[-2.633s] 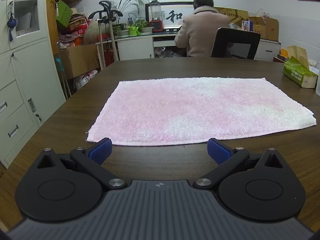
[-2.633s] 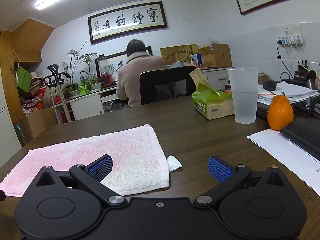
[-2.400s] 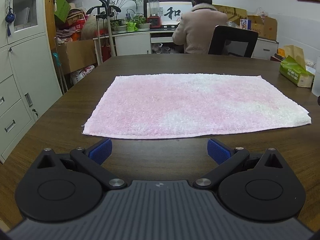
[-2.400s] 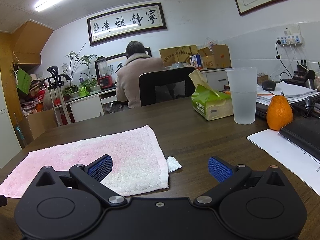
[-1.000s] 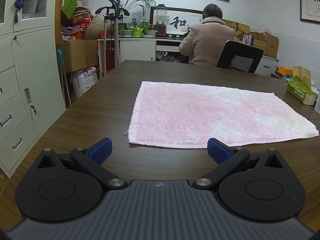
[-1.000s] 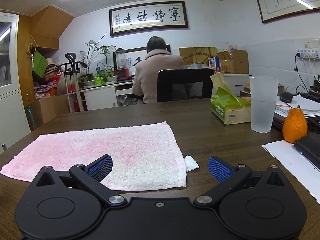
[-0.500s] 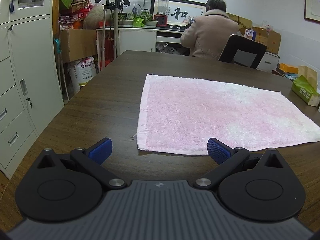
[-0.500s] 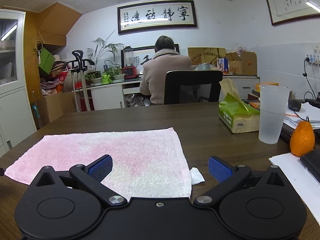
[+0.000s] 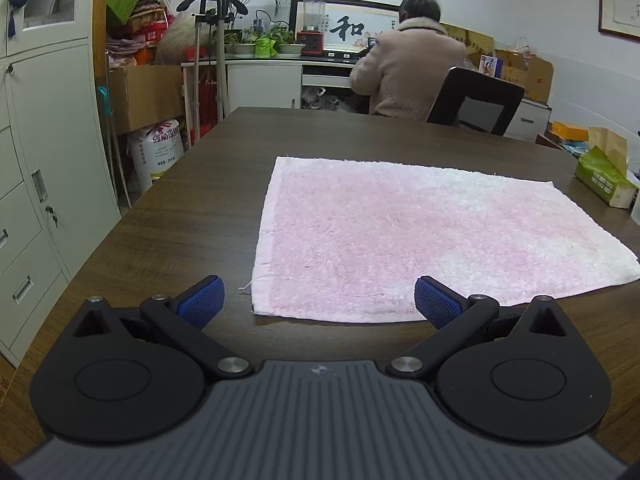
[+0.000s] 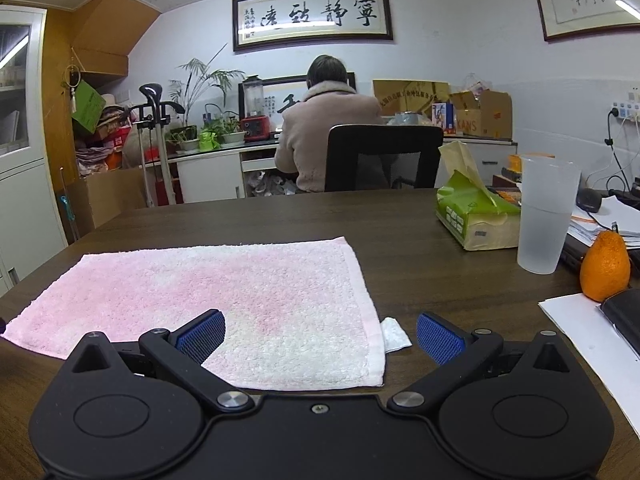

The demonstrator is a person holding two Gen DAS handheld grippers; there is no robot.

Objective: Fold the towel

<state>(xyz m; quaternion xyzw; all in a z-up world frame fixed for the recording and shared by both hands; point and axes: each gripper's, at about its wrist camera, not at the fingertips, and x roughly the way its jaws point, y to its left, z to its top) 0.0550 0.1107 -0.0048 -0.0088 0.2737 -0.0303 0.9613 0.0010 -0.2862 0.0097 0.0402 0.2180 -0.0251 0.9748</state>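
Towel pink, spread flat and unfolded on dark wood tabletop, single layer, edges mostly straight. Left gripper sits at the towel's near-left corner: jaws spread wide, nothing held, left blue pad over bare wood just off the towel's left edge, right pad over the towel's near hem. Right gripper at the near-right corner, also wide apart and empty: left pad over terry, right pad over bare wood past the right edge. Can't tell if either pad touches the cloth. Small white scrap of paper or tissue lies on the wood just beside the towel's right hem, between the right gripper's pads. Further right: green tissue pack, frosted plastic cup, orange fruit, white paper sheet. Beyond the far edge, a person in a beige coat is seated facing away in a black chair.
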